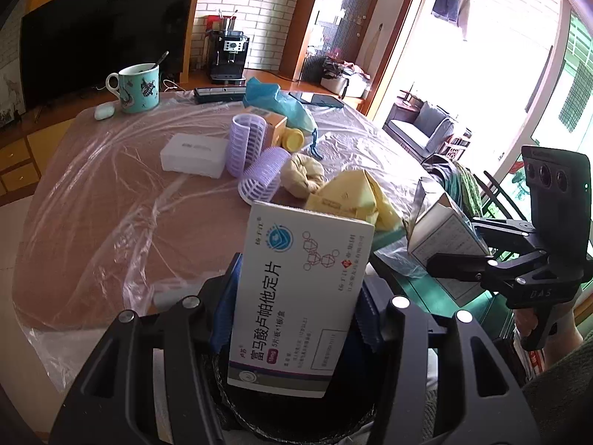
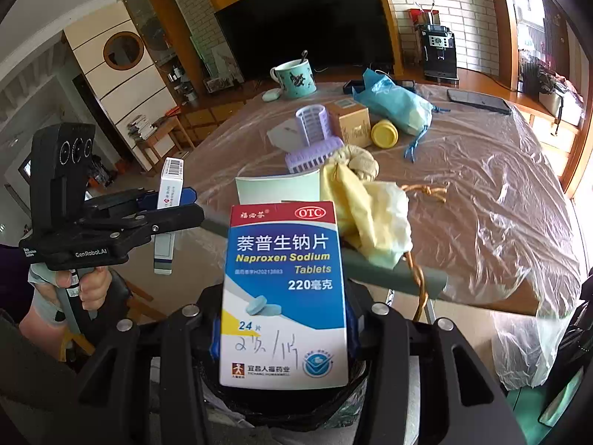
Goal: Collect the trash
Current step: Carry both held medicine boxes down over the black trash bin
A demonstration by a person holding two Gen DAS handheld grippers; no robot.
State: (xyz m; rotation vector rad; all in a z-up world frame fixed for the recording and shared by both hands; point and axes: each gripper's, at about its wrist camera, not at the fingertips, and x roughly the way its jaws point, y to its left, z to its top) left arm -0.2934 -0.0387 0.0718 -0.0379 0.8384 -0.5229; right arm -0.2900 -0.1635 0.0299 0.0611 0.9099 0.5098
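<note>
Plastic-covered table (image 1: 111,193); grippers (image 1: 296,315) apparently boxed.

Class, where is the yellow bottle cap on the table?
Left wrist view: the yellow bottle cap lies mid-table, beside the small cardboard box, just before the blue drawstring bag.

Both tools, left tool (image 1: 296,289) and right tool (image 2: 283,319), tilt downward, each clamped on its load.

Two medicine boxes (image 1: 300,296), two hair rollers (image 1: 246,144), one mug (image 1: 139,87)
</note>
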